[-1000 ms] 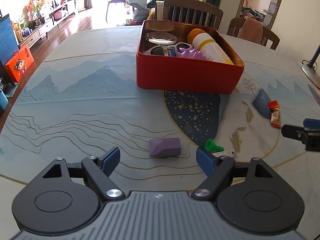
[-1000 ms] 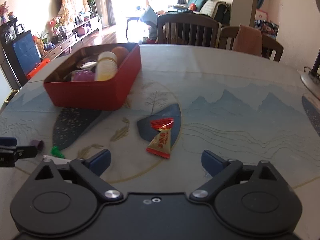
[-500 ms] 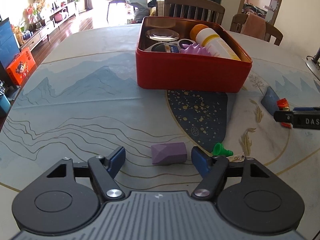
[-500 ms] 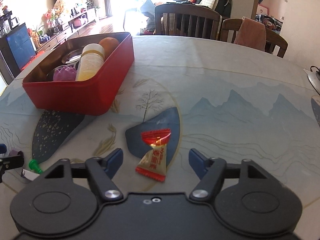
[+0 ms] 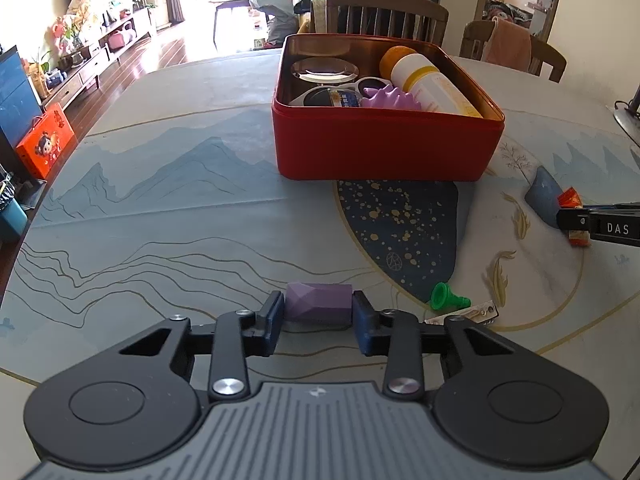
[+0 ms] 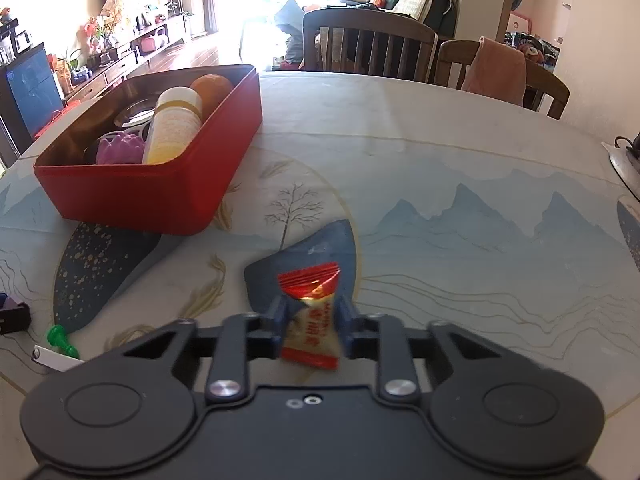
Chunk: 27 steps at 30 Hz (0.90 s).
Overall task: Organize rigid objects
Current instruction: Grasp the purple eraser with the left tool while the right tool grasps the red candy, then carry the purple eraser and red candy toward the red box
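The red tin [image 5: 384, 148] already holds a bottle [image 5: 430, 84], a spiky purple toy [image 5: 394, 100] and more. The left gripper [image 5: 318, 314] jaws pinch a purple block [image 5: 318, 306] on the worktop [image 5: 180, 220]; the right gripper [image 6: 312, 326] jaws pinch a candy [image 6: 310, 320]. A green peg [image 5: 446, 296] remains loose.

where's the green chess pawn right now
The green pawn lies on its side on the table, just right of the left tool holding the purple block, beside a small white tag.

A glossy red metal tin [image 5: 384, 148], a matt purple plastic block [image 5: 319, 307] and a shiny foil-wrapped candy [image 6: 311, 316] on a smooth printed tablecloth [image 5: 160, 208].
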Each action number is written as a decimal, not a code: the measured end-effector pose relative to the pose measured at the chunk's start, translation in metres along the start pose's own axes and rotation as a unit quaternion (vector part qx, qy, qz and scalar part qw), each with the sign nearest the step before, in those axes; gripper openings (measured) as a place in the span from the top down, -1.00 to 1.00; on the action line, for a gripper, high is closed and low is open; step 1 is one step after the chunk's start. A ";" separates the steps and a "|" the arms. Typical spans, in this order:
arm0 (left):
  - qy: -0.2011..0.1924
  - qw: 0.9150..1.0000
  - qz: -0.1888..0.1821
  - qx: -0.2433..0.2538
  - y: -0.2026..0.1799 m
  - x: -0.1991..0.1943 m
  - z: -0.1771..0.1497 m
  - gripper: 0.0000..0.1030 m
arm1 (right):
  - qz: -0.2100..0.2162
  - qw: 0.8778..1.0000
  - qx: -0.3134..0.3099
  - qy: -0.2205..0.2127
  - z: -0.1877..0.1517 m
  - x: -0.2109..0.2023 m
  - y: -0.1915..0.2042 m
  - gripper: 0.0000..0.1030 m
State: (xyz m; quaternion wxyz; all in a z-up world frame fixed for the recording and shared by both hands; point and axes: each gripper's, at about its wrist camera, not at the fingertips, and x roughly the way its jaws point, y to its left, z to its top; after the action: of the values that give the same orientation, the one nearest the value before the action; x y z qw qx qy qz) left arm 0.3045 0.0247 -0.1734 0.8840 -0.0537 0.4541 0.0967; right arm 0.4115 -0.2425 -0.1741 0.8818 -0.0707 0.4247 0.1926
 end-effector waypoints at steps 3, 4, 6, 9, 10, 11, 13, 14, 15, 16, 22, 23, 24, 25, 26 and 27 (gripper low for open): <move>0.001 1.000 -0.002 -0.005 0.002 -0.001 0.000 0.32 | -0.001 1.000 -0.001 -0.001 -0.001 -0.003 0.001 0.59; 0.001 1.000 -0.002 -0.006 0.003 -0.003 -0.001 0.32 | 0.000 1.000 0.000 -0.002 -0.001 -0.004 0.002 0.59; -0.001 1.000 0.000 -0.007 0.004 -0.005 -0.001 0.32 | 0.003 1.000 0.002 -0.004 -0.001 -0.008 0.004 0.60; -0.002 1.000 0.002 -0.010 0.006 -0.010 -0.001 0.32 | 0.012 1.000 0.001 -0.007 -0.002 -0.017 0.009 0.60; -0.002 1.000 0.002 -0.012 0.006 -0.012 -0.001 0.32 | 0.017 1.000 0.001 -0.008 -0.003 -0.021 0.011 0.60; -0.003 1.000 0.002 -0.013 0.007 -0.014 -0.001 0.32 | 0.021 1.000 0.000 -0.009 -0.003 -0.025 0.014 0.60; -0.008 1.000 0.002 -0.014 0.009 -0.020 -0.001 0.32 | 0.032 0.999 -0.002 -0.013 -0.003 -0.034 0.019 0.60; -0.010 1.000 0.002 -0.014 0.010 -0.023 0.000 0.32 | 0.038 0.999 -0.003 -0.016 -0.003 -0.039 0.021 0.60; -0.013 1.000 0.001 -0.015 0.011 -0.027 0.000 0.32 | 0.043 0.999 -0.004 -0.018 -0.002 -0.043 0.024 0.60; -0.015 1.000 0.000 -0.015 0.012 -0.030 0.000 0.32 | 0.049 0.999 -0.006 -0.021 -0.001 -0.048 0.027 0.60; -0.034 0.999 -0.013 -0.016 0.014 -0.056 0.004 0.32 | 0.077 0.996 -0.011 -0.045 0.008 -0.081 0.045 0.60; -0.039 0.999 -0.014 -0.016 0.014 -0.061 0.005 0.32 | 0.081 0.995 -0.014 -0.050 0.009 -0.087 0.048 0.60; -0.043 0.999 -0.015 -0.015 0.014 -0.065 0.006 0.32 | 0.085 0.995 -0.017 -0.055 0.010 -0.093 0.052 0.60; -0.047 0.999 -0.017 -0.016 0.014 -0.071 0.007 0.32 | 0.088 0.994 -0.018 -0.059 0.011 -0.098 0.054 0.60; -0.052 0.998 -0.019 -0.015 0.014 -0.075 0.008 0.32 | 0.093 0.993 -0.020 -0.064 0.013 -0.103 0.057 0.60; -0.055 0.998 -0.021 -0.014 0.014 -0.080 0.010 0.32 | 0.096 0.993 -0.023 -0.067 0.014 -0.107 0.059 0.60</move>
State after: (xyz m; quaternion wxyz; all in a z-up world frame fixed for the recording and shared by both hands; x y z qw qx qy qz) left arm 0.2642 0.0306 -0.1028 0.9088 -0.0699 0.4020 0.0877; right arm 0.3377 -0.2145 -0.0793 0.8839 -0.0366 0.3647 0.2905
